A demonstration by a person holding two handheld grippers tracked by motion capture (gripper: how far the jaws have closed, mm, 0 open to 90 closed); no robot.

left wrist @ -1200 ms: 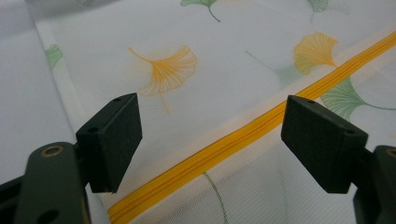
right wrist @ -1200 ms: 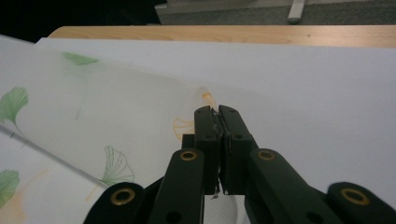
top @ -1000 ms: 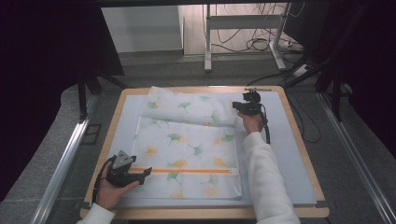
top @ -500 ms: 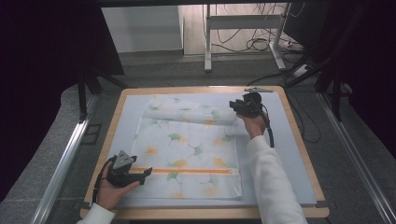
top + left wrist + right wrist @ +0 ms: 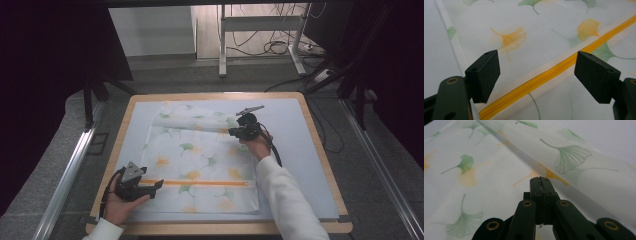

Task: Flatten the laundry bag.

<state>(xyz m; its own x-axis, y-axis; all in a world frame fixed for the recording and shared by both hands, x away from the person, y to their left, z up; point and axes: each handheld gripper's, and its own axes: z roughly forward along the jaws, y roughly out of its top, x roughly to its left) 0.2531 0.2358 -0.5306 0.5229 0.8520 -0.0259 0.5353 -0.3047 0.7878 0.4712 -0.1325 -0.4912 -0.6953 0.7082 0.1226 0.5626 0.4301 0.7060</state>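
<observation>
The right hand-held gripper [image 5: 539, 180] is clamped on the mesh bag [image 5: 200, 160], its fold hiding fabric behind; left hand-held gripper [image 5: 536, 72] gapes.

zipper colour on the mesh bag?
Yellow-orange zipper, clearest in the left gripper view; the bag is white with ginkgo leaves.

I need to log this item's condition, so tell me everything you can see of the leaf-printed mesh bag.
The white, see-through mesh bag with green and orange ginkgo leaves lies flat on the pale blue table mat. An orange zipper crosses it near the front edge. Its far edge is folded over toward the middle. The right gripper is shut at that fold; the left gripper stands open over the zipper's end.
</observation>
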